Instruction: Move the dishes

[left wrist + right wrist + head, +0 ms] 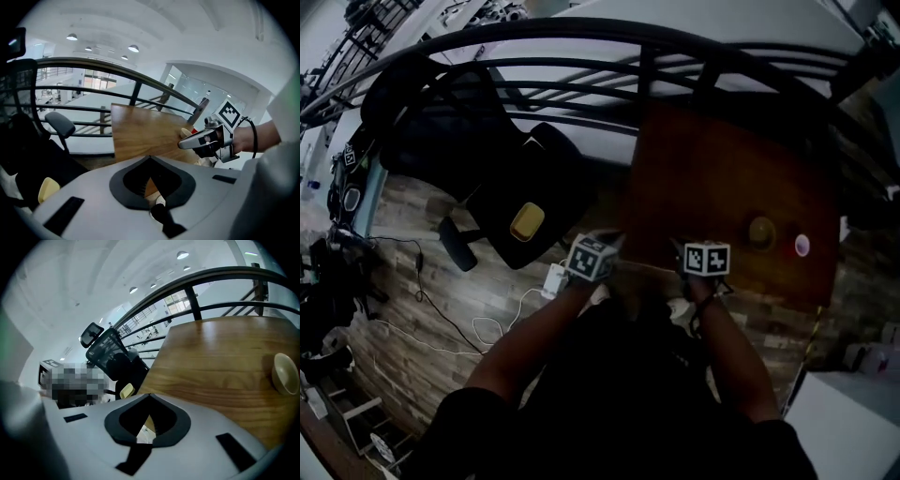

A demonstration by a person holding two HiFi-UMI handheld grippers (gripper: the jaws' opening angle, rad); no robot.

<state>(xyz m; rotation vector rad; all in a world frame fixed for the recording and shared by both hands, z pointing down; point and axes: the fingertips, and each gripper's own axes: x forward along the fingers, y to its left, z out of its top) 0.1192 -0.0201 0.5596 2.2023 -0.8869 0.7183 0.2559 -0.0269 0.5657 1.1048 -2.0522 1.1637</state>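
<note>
Tongs in both hands are closed with nothing in them: the left gripper (150, 157) and the right gripper (150, 396) each show their jaws meeting at the tips. Both are held near the front edge of the wooden table (220, 366). A cream bowl (284, 374) sits on the table toward its right side, well apart from both grippers. A small round pink-and-white thing (802, 246) lies just beside it, further right; what it is cannot be made out. A black office chair (502, 178) stands close against the table's left side, with a yellow object (527, 221) on its seat. Behind table and chair runs a dark curved railing (581, 47). On the plank floor (403, 216), left of the left gripper, lie cables (441, 311) and a white plug block (554, 279).
</note>
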